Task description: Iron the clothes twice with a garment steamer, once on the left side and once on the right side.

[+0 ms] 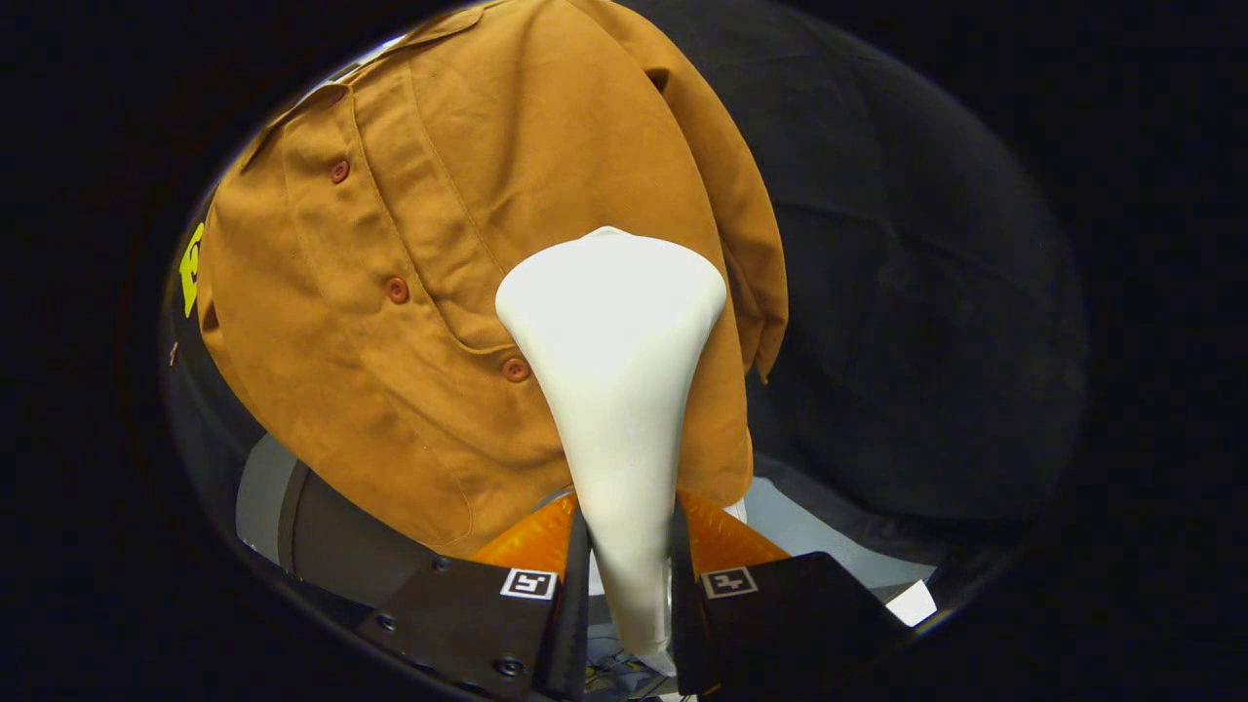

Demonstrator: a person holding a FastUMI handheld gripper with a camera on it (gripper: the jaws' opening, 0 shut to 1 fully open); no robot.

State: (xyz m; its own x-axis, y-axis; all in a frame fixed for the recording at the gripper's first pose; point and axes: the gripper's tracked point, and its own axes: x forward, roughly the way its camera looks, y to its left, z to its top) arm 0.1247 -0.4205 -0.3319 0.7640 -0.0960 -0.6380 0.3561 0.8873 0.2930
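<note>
The white garment steamer point(612, 390) is clamped between the two fingers of the gripper point(629, 575) — both fingers are pressed against its narrow handle. Its wide head is raised ahead of the fingers and laid against the brown shirt point(439, 292), just beside the row of buttons point(397, 290) — on the panel next to the placket. The shirt is hung before the dark booth wall point(926, 292)

steamer head point(612, 322) against shirt point(429, 292) blocks ahead of claw point(629, 575), open room beside the sleeve point(741, 224)
</note>
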